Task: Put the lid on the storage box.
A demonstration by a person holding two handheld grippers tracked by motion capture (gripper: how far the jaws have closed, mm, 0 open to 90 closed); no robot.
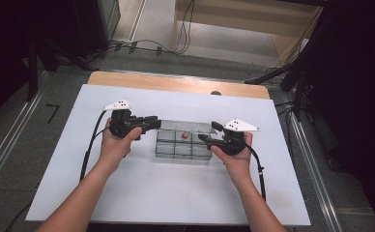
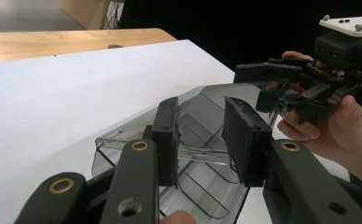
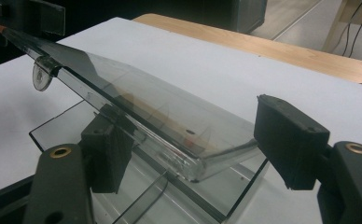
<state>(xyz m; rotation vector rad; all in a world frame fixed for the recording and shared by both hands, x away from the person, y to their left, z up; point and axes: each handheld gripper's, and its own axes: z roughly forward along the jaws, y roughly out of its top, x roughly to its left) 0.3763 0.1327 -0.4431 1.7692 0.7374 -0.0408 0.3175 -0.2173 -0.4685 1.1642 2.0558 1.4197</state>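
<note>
A clear plastic compartment box [image 1: 183,147] lies mid-table on the white board. A small red item [image 1: 185,136] sits in one back compartment. Its clear lid [image 3: 137,102] is tilted up off the box. My left gripper [image 1: 155,123] is at the box's left end. Its pads [image 2: 244,135] stand a little apart astride the clear end edge [image 2: 202,154], and whether they press on it is unclear. My right gripper [image 1: 204,138] is at the right end. It is open [image 3: 193,135], with the lid's raised corner between the jaws and clear of the right pad.
The white board [image 1: 176,193] covers a wooden table whose far edge [image 1: 176,83] shows behind it. Cables [image 1: 86,154] trail from both grippers toward the person. A fingertip [image 2: 179,217] rests by the box's near wall. Floor, cables and dark stands lie beyond the table.
</note>
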